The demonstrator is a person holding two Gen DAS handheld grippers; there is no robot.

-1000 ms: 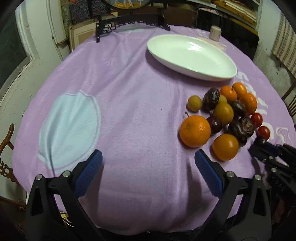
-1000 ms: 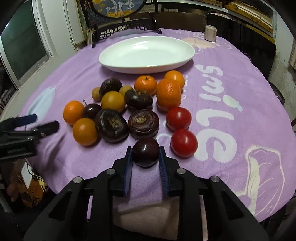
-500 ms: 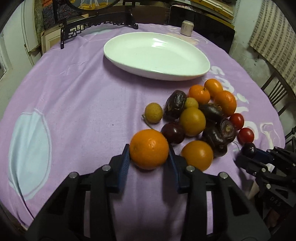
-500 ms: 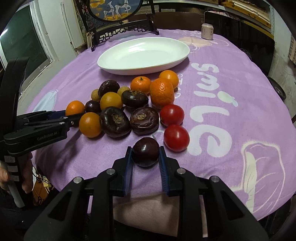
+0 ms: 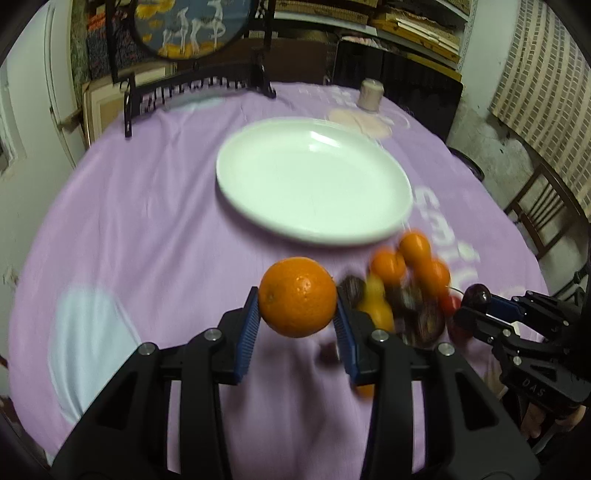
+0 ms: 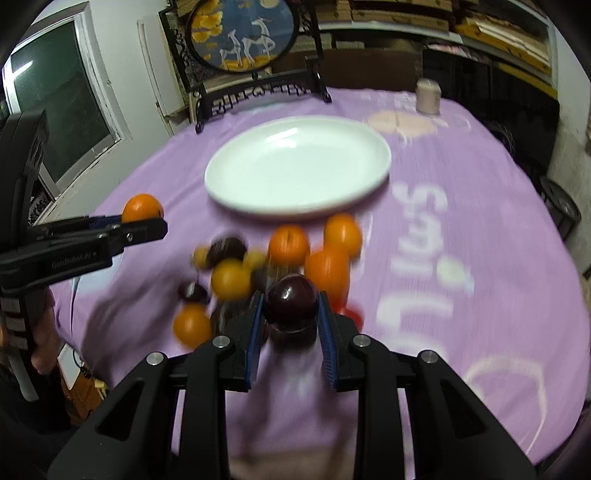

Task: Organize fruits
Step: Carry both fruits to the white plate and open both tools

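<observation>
Left gripper [image 5: 297, 325] pinched a large orange [image 5: 297, 297] between its blue pads [image 5: 246, 332], held clear of the purple tablecloth [image 5: 147, 229]. Right gripper [image 6: 291, 325] clamped on a dark plum [image 6: 291, 300], likewise lifted off the cloth. Seen from the left wrist view, the same plum [image 5: 477, 294] sat at the far right in the other tool's tips.

Between the two tools, and nearer than the plate, lay the blurred fruit pile [image 6: 258, 269]: small oranges, yellowish round fruit, dark wrinkled fruit and a red tomato [image 6: 352, 314] partly hidden behind the right gripper. White oval plate [image 5: 314, 181] farther back, bare, just beyond the pile. Small pale jar [image 5: 371, 95] at the far edge of the table, to the right. Dark carved stand with a round painted panel [image 6: 243, 35] at the far left edge. Wooden chair [image 5: 543, 218] off to the right of the table.
</observation>
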